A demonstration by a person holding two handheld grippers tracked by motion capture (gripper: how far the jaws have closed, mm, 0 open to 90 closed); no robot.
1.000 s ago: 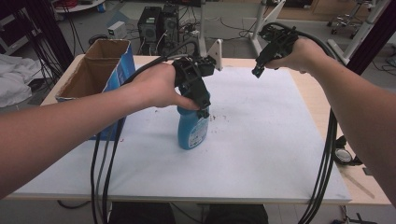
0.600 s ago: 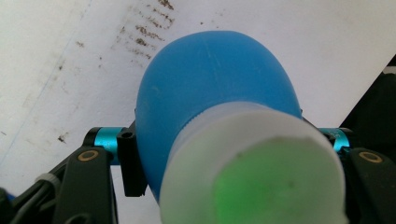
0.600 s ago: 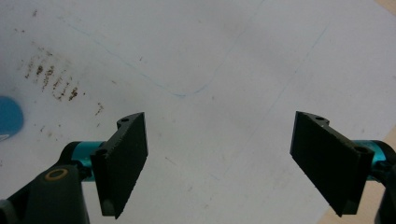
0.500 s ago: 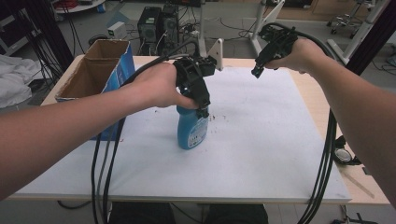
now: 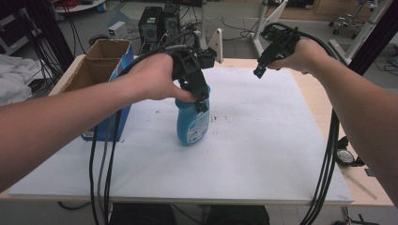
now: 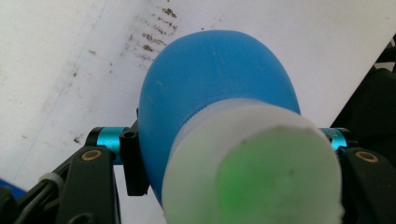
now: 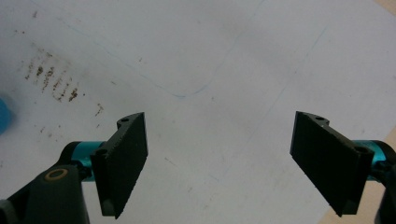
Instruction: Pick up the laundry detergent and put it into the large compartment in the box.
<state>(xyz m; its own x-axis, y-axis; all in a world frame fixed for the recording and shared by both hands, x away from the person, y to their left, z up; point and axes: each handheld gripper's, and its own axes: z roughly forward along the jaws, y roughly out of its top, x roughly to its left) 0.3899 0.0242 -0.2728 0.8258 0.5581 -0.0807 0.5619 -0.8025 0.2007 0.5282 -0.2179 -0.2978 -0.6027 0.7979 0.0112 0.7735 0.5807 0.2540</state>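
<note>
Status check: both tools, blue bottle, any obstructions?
Left tool just closed on blue bottle, upright on the table. Right tool open, held above the table. Cardboard box left of bottle, apart.

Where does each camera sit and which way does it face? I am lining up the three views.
High view: above the person's side, looking forward and down on the white table; both forearms, left gripper, right gripper.
Left gripper view: on that gripper, looking down the blue plastic bottle with white cap that its jaws clamp.
Right gripper view: looking down between open jaws at the table.
Shared: the bottle, high and left gripper views.
</note>
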